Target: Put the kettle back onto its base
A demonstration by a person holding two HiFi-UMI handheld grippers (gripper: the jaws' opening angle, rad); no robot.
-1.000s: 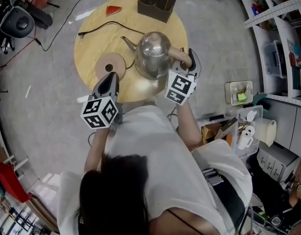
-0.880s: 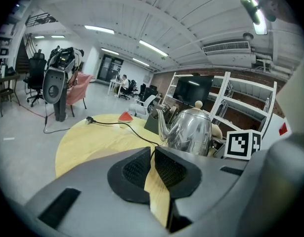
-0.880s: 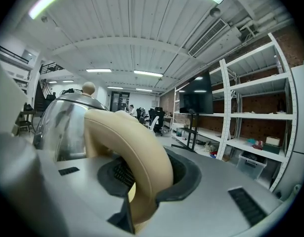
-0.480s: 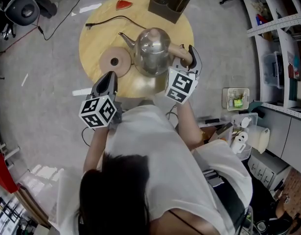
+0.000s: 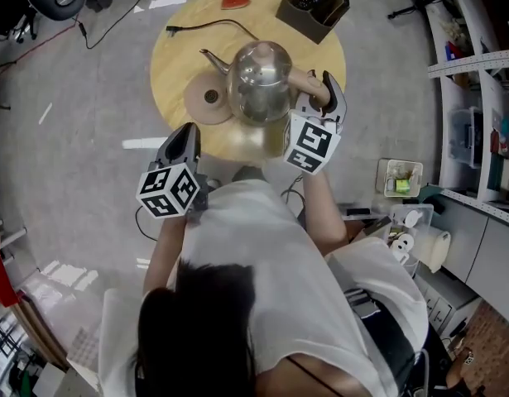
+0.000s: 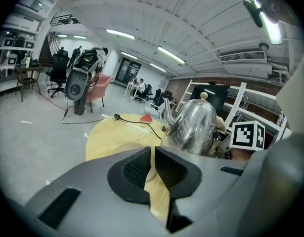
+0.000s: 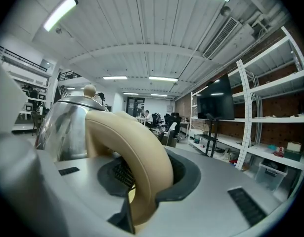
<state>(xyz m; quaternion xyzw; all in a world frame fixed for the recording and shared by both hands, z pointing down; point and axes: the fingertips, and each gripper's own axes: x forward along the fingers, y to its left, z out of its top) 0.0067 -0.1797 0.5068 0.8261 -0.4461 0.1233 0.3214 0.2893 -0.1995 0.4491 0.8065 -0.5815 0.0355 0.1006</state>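
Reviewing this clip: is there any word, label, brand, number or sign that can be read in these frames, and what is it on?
No readable text in any view.
Left cube and right cube on the grippers: black-and-white square markers only, no letters or digits.
Kettle: no brand or marking visible.
Bin by the shelves: any print on its contents is too small to read.
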